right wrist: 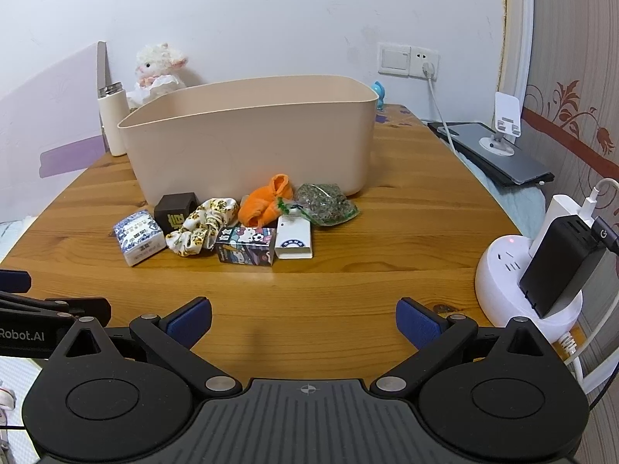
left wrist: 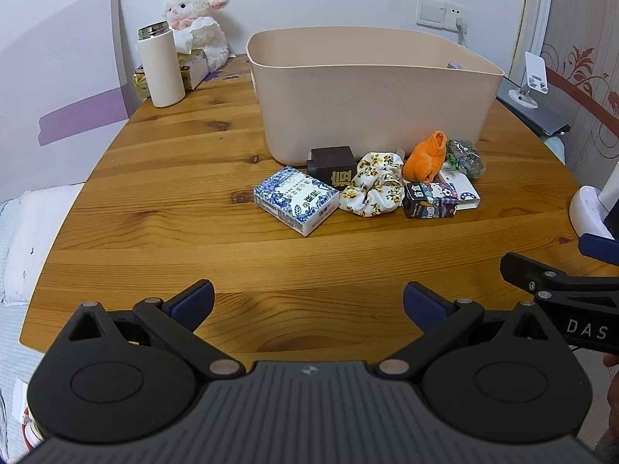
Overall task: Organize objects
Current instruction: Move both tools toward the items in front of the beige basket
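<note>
A beige plastic bin (left wrist: pixel 371 96) (right wrist: pixel 251 139) stands on the wooden table (left wrist: pixel 174 178) (right wrist: pixel 406 239). In front of it lie a blue-and-white tissue pack (left wrist: pixel 296 200) (right wrist: pixel 138 236), a black cube (left wrist: pixel 333 164) (right wrist: pixel 176 210), a floral scrunchie (left wrist: pixel 373 185) (right wrist: pixel 203 224), an orange cloth (left wrist: pixel 425 156) (right wrist: pixel 265 203), a green bag (left wrist: pixel 466 156) (right wrist: pixel 325 205), a cartoon box (left wrist: pixel 429 201) (right wrist: pixel 245 245) and a white card box (left wrist: pixel 462 187) (right wrist: pixel 294 237). My left gripper (left wrist: pixel 307 303) and right gripper (right wrist: pixel 303 319) are open and empty, near the table's front edge.
A white thermos (left wrist: pixel 160 67) (right wrist: pixel 112 120), a plush lamb (left wrist: pixel 197 23) (right wrist: pixel 158 67) and a tissue box (left wrist: pixel 193 63) stand at the back left. A white power hub with a black charger (right wrist: pixel 541 270) sits at the right edge. A laptop with a phone stand (right wrist: pixel 499 150) lies beyond.
</note>
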The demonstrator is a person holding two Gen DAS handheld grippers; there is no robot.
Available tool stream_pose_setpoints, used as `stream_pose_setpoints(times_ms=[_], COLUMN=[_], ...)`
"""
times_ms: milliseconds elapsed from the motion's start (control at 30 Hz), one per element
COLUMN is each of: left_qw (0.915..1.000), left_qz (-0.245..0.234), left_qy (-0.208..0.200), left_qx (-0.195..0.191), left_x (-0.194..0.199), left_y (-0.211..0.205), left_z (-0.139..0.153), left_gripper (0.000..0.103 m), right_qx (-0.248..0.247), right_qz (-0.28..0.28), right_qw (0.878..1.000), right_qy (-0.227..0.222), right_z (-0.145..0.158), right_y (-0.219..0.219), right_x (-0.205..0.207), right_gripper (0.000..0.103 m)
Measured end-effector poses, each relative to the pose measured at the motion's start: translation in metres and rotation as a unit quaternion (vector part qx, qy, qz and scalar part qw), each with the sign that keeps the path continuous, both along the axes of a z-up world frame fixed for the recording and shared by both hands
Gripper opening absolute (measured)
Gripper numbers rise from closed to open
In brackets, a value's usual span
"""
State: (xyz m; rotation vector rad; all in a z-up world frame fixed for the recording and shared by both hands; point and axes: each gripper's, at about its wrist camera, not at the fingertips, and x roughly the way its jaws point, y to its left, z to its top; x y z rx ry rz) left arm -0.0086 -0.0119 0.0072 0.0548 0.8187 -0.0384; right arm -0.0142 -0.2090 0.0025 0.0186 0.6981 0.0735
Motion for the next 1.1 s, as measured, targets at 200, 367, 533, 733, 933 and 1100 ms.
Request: stream_pose_setpoints(times_ms=[200,367,533,733,933,1100], left_qw=[1.0000,1.0000,1.0000,1.0000,1.0000,1.0000], left_qz=[-0.002,-0.002,-0.002,-0.001,-0.001,-0.003], left_qy=[0.004,0.004,0.004,0.005,0.005,0.007], left_qx=[0.001,0.002,0.002,0.002,0.003,0.003], left_x=[0.0010,0.0018,0.0022,0.0036,0.0046,0.0081], left_y=[-0.0008,-0.0007,-0.0004,-0.0004,-0.0001,0.0020], left_z=[-0.0009,-0.0005,-0.0005,-0.0007,-0.0012,-0.0024], left_gripper=[0.103,0.103,0.103,0.103,0.103,0.103], right_qx=[0.000,0.001,0.002,0.002,0.002,0.002], right_qz=[-0.001,-0.002,-0.004,-0.003,-0.004,-0.003], right_qw=[1.000,1.000,1.000,1.000,1.000,1.000], right_qy=[0.000,-0.001,-0.003,-0.002,-0.003,-0.002], right_z=[0.0000,0.0009,0.0021,0.0023,0.0022,0.0022], right_y=[0.0000,-0.0008,-0.0018,-0.0018,-0.0018,-0.0018], right_x=[0.0003,0.0006,0.0016,0.0019,0.0021,0.0029], right_gripper=[0.103,0.103,0.103,0.103,0.103,0.103])
